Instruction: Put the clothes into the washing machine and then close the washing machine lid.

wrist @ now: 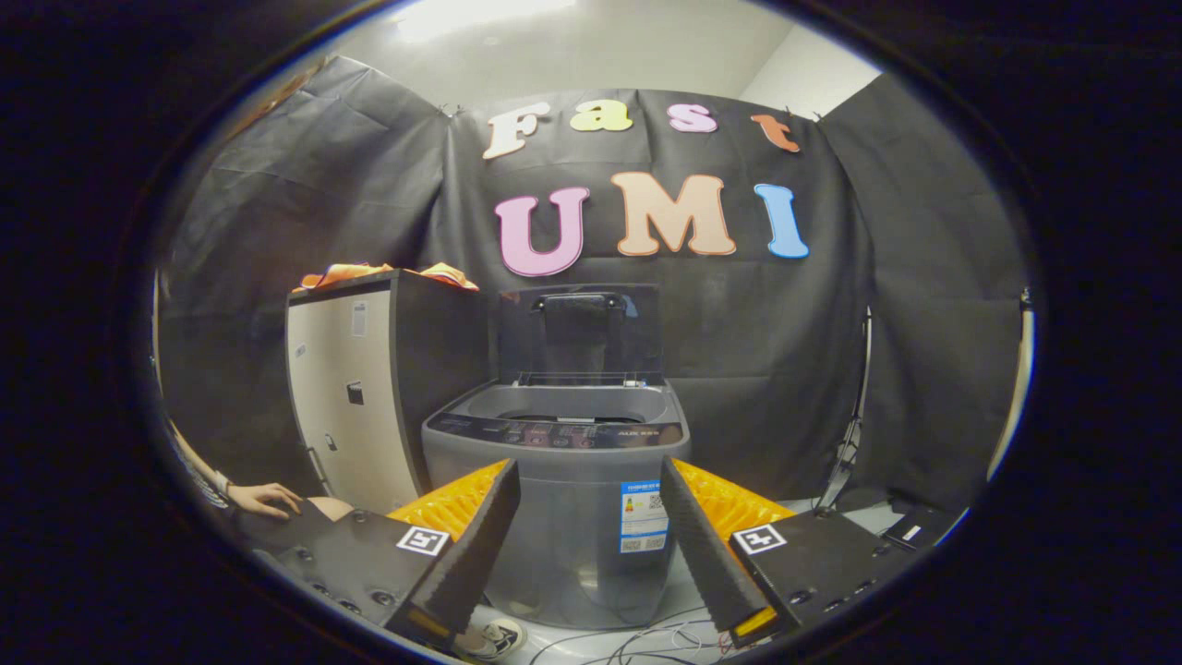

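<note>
Fingers (480, 545) of the gripper (591, 545) are spreading wide, holding nothing, their 2 dark ribbed pads angling outward from the base and backed by orange ridged plates. Each finger mount is carrying 1 square black-and-white marker on its top face. The gripper is sitting level and pointing straight at the washing machine (563, 517), whose grey body is showing through the gap between the fingers, well beyond their tips.

The washing machine is standing on the floor (637, 637) with its lid (580, 334) raised upright at the back edge, leaving the tub opening (568, 406) exposed behind the dark control panel along the front rim. A sticker is sitting on the machine's front face, near the right finger.

Just beside the machine's left side a tall cabinet (355, 406) is standing, with a pale door and a dark side wall. The clothes (369, 273), orange fabric, are lying bunched along the cabinet's top, reaching from its front edge toward its back corner.

A person's hand (268, 499) is resting palm down low beside the left finger mount, fingers curled slightly. Thin cables (646, 639) are trailing over the floor in front of the machine
</note>
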